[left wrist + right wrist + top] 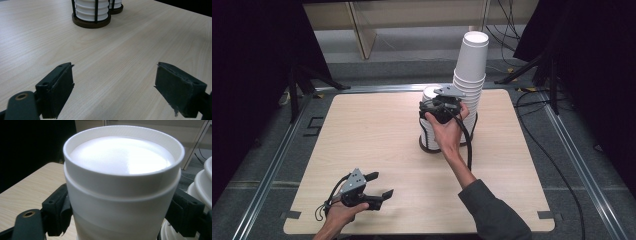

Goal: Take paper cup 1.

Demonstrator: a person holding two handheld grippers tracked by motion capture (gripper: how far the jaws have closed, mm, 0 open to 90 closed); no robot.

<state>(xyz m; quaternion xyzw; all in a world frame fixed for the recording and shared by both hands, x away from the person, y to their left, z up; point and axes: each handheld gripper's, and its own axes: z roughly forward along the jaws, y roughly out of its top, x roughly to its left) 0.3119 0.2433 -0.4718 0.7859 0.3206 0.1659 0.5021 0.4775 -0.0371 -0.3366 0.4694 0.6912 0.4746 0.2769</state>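
White foam cup (pixel 122 187), upside down with its flat base facing up, sits clamped between the two black jaws of the right gripper (pixel 443 106); the pads press on its sides just under the rim of the base. That cup tops the nearer stack of white foam cups (pixel 430 131), which stands in a black wire holder with a dark round base (pixel 91 23) near the far middle of the pale wooden table (pixel 377 145). The grip from the side looks meant to lift one cup off without disturbing those beneath. Just behind it, a second, taller stack of white cups (pixel 470 70) rises in its own holder, touching or nearly touching the first; which, I cannot tell. The wire uprights presumably keep each stack from leaning.

At the near left edge of the table, the left gripper (pixel 374 186) rests low with its jaws apart and nothing between them, well clear of both stacks, likely waiting to receive or steady a cup.
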